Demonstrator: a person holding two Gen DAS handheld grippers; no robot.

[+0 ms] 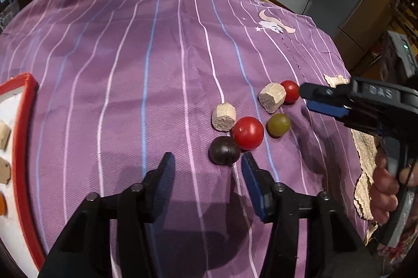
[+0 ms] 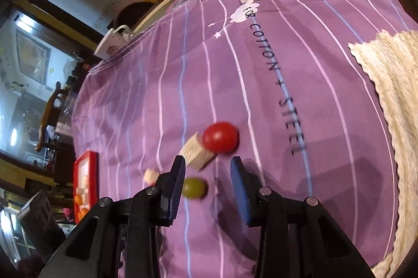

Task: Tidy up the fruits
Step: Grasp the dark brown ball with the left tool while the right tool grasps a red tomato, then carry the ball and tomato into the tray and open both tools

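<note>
Two grippers over fruit on a purple cloth (image 1: 117,68).
Left gripper (image 1: 206,163) gapes empty beside a dark fruit (image 1: 224,149); right gripper (image 2: 207,164) gapes near a green fruit (image 2: 193,187), gripping nothing.

Fruits cluster on the purple cloth (image 1: 130,84) — a large red ball (image 1: 248,132) touching a dark one (image 1: 224,150), an olive-green one (image 1: 278,124) beside it, a smaller red one (image 1: 290,91) beyond.

red tray (image 1: 24,121) cut by left edge | green fruit (image 2: 194,187) blurred, part hidden behind tongs finger
</note>
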